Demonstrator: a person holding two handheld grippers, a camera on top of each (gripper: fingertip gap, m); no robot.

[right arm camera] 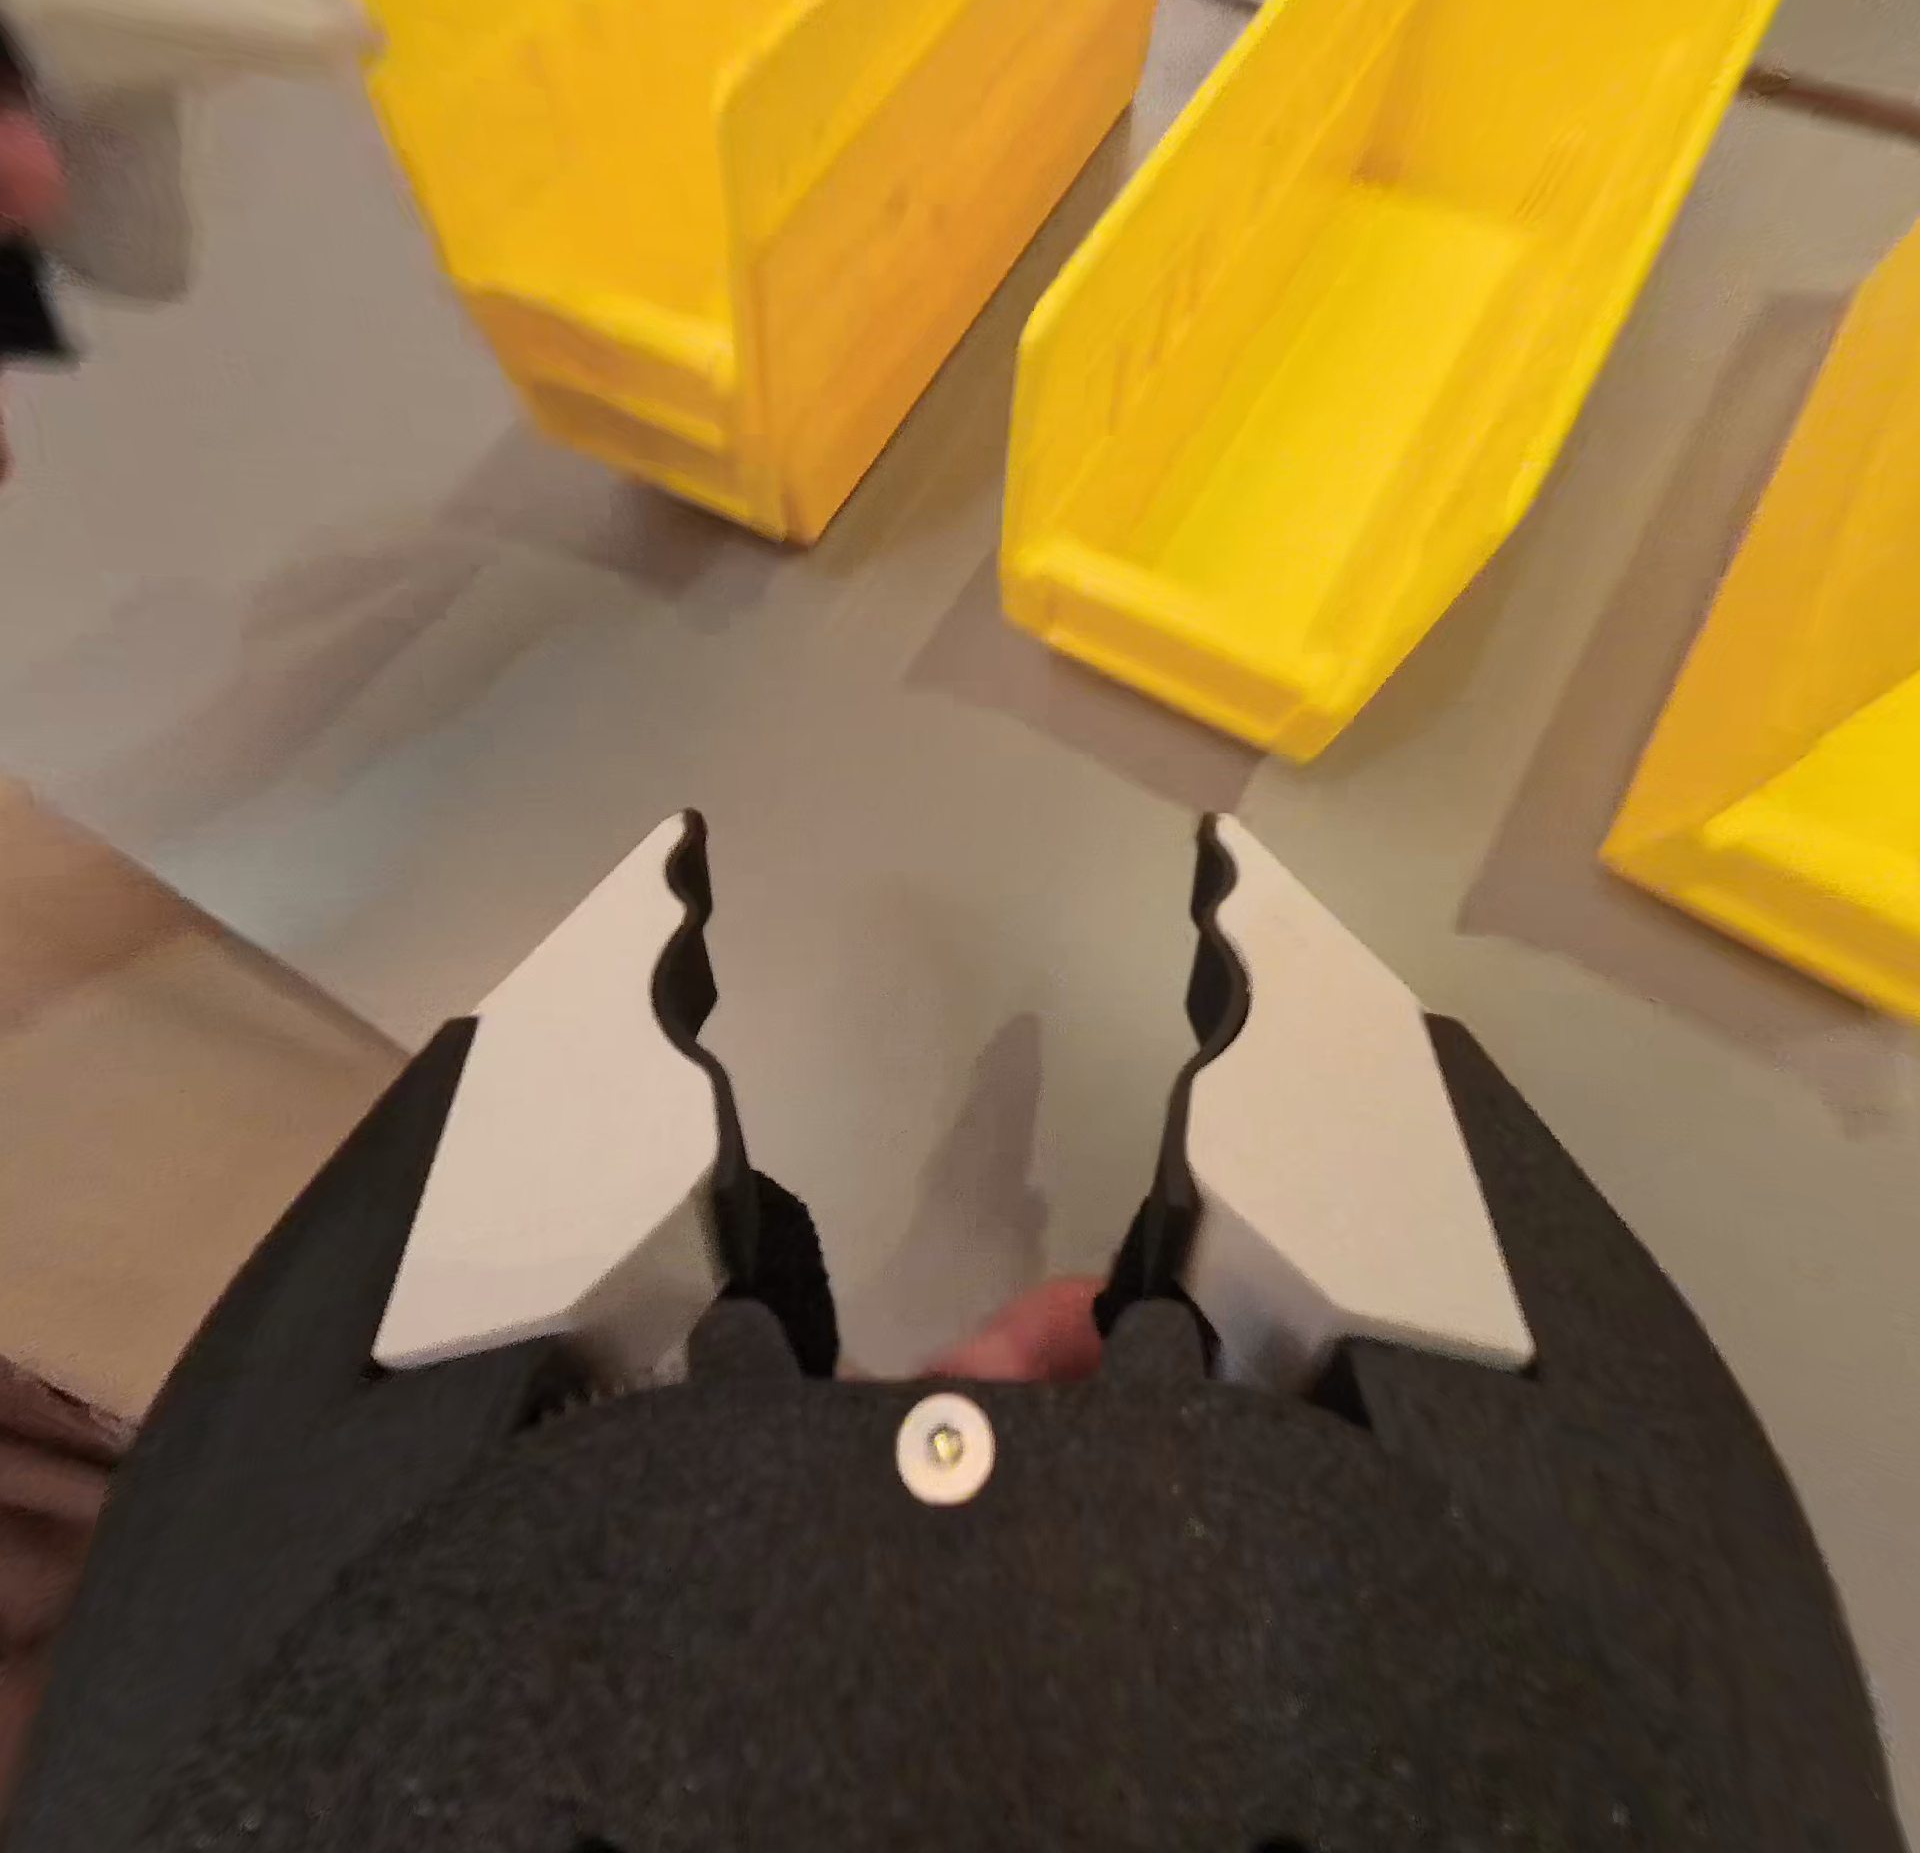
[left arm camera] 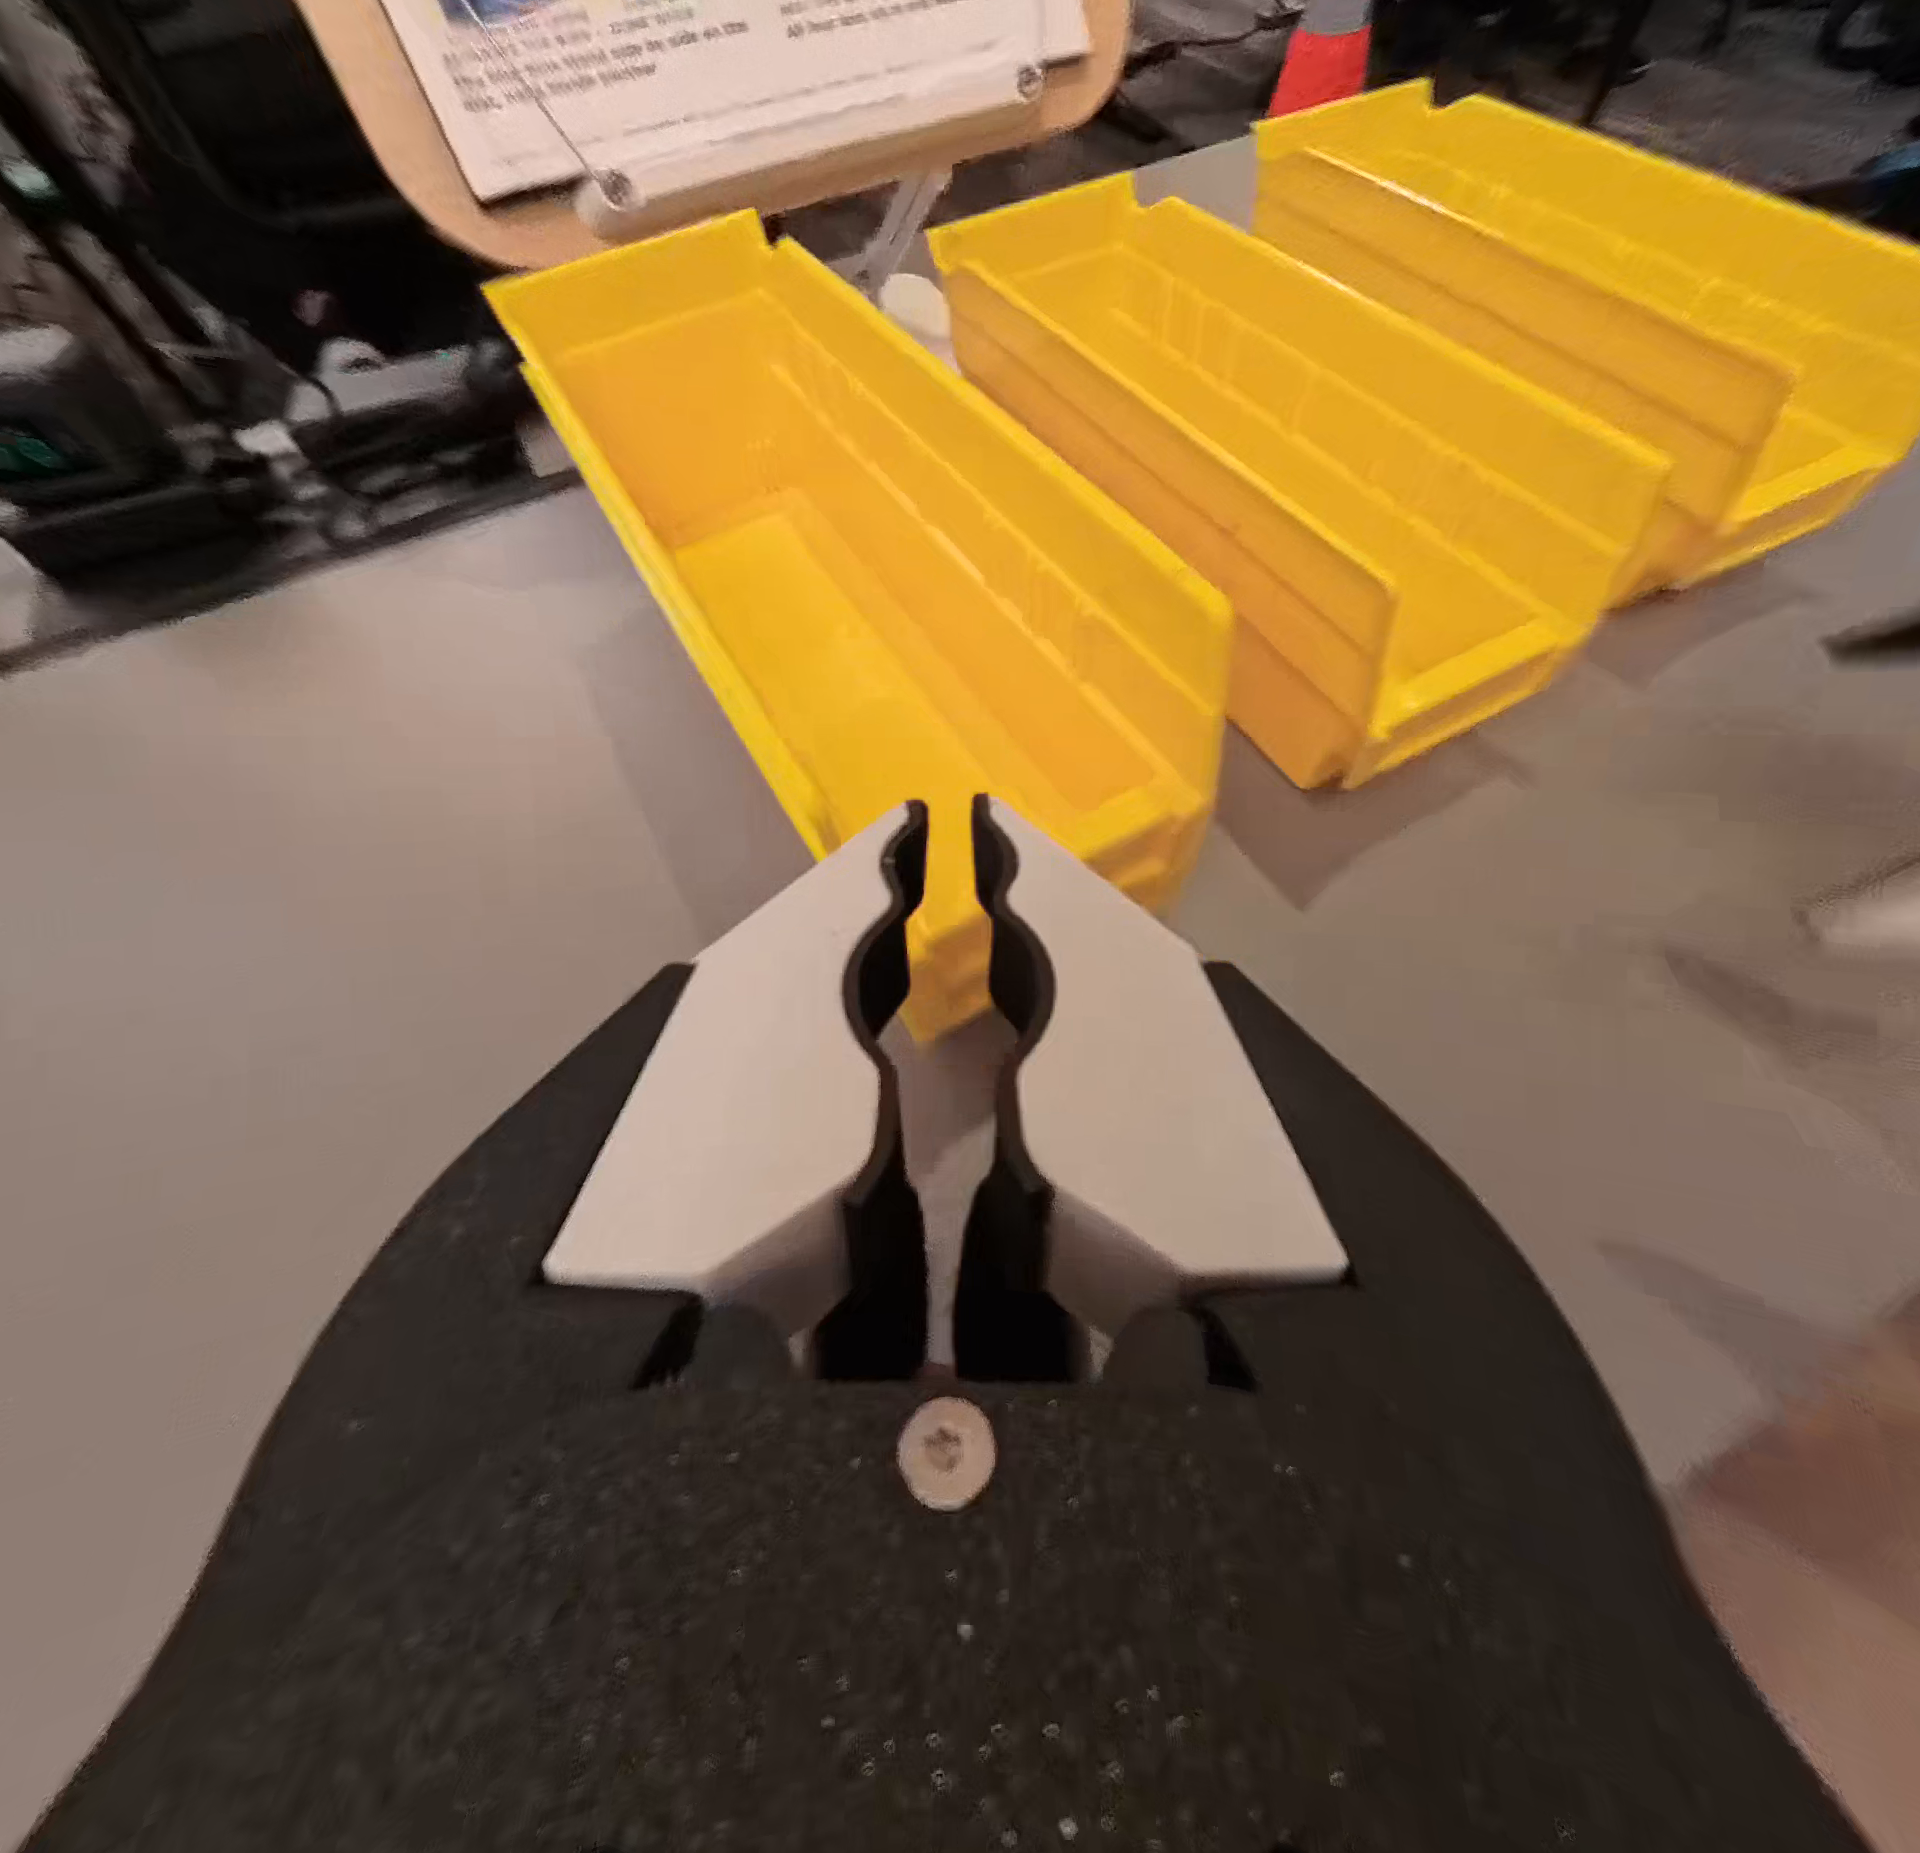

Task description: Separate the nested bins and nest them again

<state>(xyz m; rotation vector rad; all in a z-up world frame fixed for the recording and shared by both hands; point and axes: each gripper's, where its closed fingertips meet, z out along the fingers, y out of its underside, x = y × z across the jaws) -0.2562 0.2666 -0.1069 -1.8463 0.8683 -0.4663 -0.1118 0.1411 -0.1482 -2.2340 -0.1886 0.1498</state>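
Observation:
Three long yellow bins lie side by side on the grey table [left arm camera: 312, 920]. The left one [left arm camera: 831, 515] is a nested stack with doubled front lips; it also shows in the right wrist view [right arm camera: 644, 172]. My left gripper [left arm camera: 948, 816] is closed to a narrow gap on the stack's near left corner, with yellow plastic between the fingers. It shows blurred at the top left of the right wrist view [right arm camera: 208, 27]. My right gripper [right arm camera: 951, 837] is open and empty above bare table, just short of the middle bin [right arm camera: 1320, 369].
The middle bin [left arm camera: 1299, 473] and right bin [left arm camera: 1558, 276] lie close together to the right. A tan board holding a printed sheet [left arm camera: 727, 89] stands behind the bins, and an orange cone [left arm camera: 1330, 27] is farther back. The table's left edge borders dark equipment.

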